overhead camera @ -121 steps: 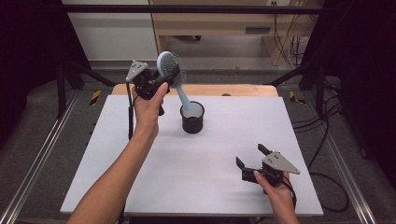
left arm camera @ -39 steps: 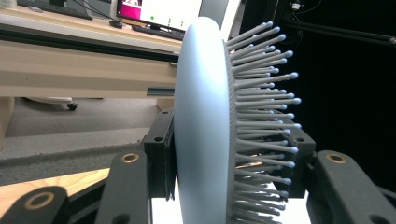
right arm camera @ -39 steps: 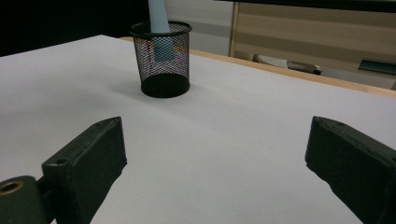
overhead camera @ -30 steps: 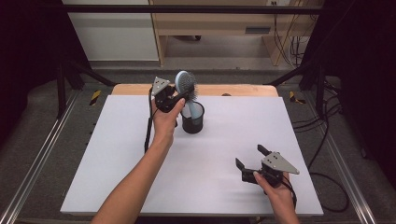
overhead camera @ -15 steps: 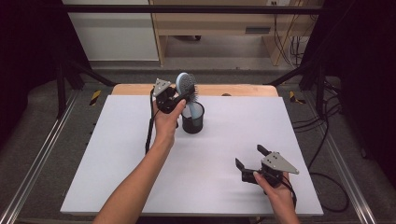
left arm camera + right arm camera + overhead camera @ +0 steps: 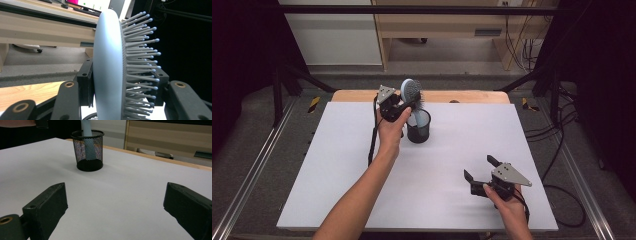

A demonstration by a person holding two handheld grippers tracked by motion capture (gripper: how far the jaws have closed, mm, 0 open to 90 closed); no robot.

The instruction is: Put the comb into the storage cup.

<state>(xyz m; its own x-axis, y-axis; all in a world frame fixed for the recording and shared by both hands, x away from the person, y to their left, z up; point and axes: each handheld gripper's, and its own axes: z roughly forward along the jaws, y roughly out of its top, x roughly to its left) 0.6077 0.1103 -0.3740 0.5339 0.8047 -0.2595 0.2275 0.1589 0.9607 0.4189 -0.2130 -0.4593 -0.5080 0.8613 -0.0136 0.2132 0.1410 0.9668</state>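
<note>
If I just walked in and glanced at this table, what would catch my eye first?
Most likely the pale blue hairbrush near the far edge of the white table: the left gripper clamps its head, while its handle stands inside a black mesh cup. In the left gripper view the brush's bristles loom large between the black jaws. At the near right, the right gripper rests low over the table with its jaws wide apart, holding nothing.
</note>
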